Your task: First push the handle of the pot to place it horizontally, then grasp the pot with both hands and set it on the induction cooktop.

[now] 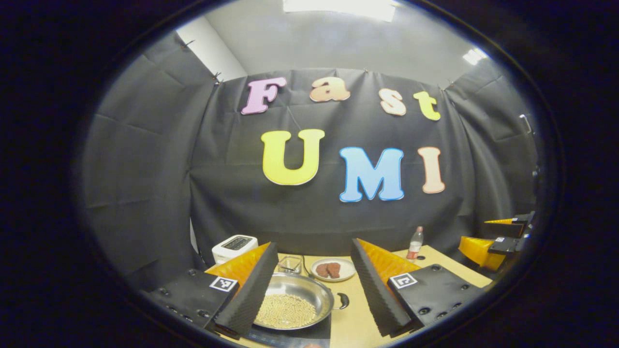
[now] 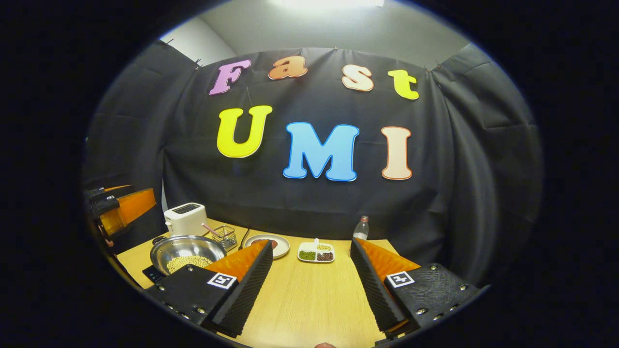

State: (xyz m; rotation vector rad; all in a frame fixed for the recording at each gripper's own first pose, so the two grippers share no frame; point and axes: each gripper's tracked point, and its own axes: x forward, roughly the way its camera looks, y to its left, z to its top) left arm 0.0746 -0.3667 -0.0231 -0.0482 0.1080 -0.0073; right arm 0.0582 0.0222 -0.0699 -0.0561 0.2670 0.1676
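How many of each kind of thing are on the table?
Pot: 1
Cooktop: 1
Toaster: 1
Wire basket: 1
Round plate: 1
Divided dish: 1
Bottle: 1
Total: 7

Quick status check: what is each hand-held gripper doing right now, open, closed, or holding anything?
Left hand-held gripper: open, holding nothing, fingers spread above the round steel pot of pale beans.
Right hand-held gripper: open, empty, over the light wooden table.
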